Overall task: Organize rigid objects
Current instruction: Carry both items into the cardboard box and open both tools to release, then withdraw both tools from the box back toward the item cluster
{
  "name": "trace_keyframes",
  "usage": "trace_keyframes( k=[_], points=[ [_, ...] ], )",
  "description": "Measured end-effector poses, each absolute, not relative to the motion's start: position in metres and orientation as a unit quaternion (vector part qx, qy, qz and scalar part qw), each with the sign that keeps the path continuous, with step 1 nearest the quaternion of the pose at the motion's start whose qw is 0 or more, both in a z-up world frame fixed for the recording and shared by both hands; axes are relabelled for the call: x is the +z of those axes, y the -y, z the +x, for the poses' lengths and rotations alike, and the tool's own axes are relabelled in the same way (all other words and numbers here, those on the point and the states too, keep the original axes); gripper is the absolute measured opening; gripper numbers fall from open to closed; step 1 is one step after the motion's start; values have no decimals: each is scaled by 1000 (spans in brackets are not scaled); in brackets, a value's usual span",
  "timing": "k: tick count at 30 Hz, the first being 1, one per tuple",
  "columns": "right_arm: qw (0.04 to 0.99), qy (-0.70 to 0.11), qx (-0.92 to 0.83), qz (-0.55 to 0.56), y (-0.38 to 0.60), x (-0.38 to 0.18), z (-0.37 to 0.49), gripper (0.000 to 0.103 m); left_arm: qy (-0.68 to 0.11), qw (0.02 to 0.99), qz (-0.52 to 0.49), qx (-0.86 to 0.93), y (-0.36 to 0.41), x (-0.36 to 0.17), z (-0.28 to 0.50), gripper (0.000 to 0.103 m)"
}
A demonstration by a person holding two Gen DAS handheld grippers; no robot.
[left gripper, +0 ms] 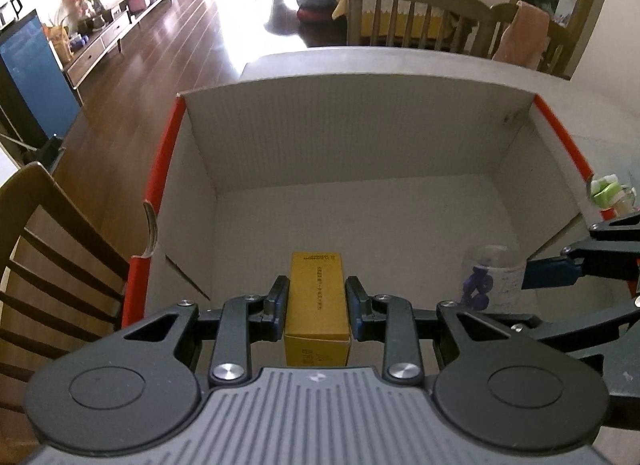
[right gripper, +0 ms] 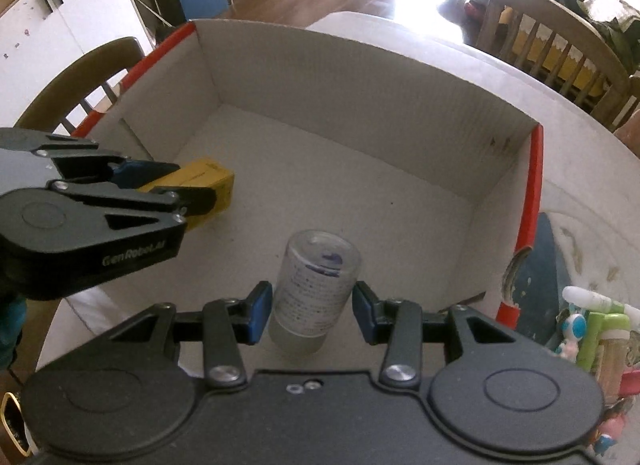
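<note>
**Both hand-held grippers inside the cardboard box**

My left hand-held gripper (left gripper: 316,297) sits low in the white cardboard box (left gripper: 360,133) with the red outer edges. Its fingers (left gripper: 278,301) flank the yellow carton (left gripper: 317,293), which lies lengthwise on the box floor near the left wall; I see a thin gap on either side, so the jaws stand narrowly parted around it, and I cannot tell whether either pad touches.

My right hand-held gripper (right gripper: 312,311) is spread wider. Between its blue pads (right gripper: 258,311) is the clear cylindrical container (right gripper: 314,289) with printed text and a purple-blue shape inside; there is clear space on both sides, so nothing is clamped. It lies tilted on the box floor, near the front and to the right of the carton, well apart from it.

The box rests on the white table (right gripper: 580,185). Outside the box's right wall, small green, white and pink toys (right gripper: 592,329) lie on the table. Wooden chairs (left gripper: 416,13) stand around it.
</note>
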State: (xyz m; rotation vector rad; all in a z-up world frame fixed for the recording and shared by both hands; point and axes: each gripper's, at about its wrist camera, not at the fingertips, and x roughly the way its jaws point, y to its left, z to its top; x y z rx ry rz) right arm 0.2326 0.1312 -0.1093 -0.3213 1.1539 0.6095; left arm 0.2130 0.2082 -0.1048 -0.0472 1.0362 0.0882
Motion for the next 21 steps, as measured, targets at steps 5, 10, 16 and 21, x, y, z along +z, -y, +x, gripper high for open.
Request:
trace_keyframes(
  k=[5,10,16,21],
  points=[
    [783,-537,280,-140,-130,-111,233,44,-516,855,-25,43,-210,-114,213,29],
    [786,-537,275,-130,-127,-110,235,44,-534,844,-34,40,-212,-119,214,29],
    [793,-530,279,-114,-127,-107,237,54,-538,841,-34,49,-210,-118,213,29],
    [798,-520,284,-114,-127,-100,231,60,-535,843,-32,55,-211,-112,215,29]
  ],
)
